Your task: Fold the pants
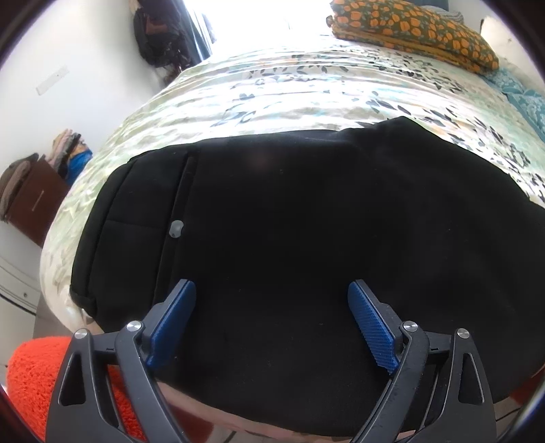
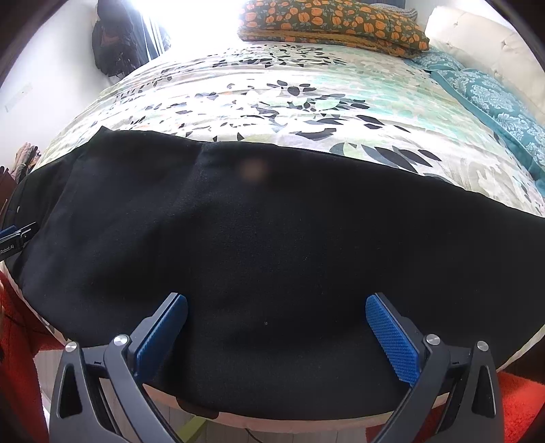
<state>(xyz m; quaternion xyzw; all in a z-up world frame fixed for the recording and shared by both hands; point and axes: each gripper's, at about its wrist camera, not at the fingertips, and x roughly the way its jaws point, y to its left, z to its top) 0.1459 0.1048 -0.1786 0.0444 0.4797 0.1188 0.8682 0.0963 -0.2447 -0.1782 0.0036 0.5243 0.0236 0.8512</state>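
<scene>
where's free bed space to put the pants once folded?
Free: the floral bedspread beyond the black pants, up to the orange-flowered pillow and the teal pillows on the right. Crowded: the near edge, where the pants lie under both open grippers, left and right.

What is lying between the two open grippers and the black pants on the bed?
Nothing visible. The left gripper and right gripper are open directly over the black pants, which lie flat on the bed with nothing on top.

The black fabric pants (image 1: 289, 221) lie across the near edge of the floral-quilted bed (image 2: 272, 92); an orange-flowered folded blanket (image 2: 333, 24) rests at the far side.
</scene>
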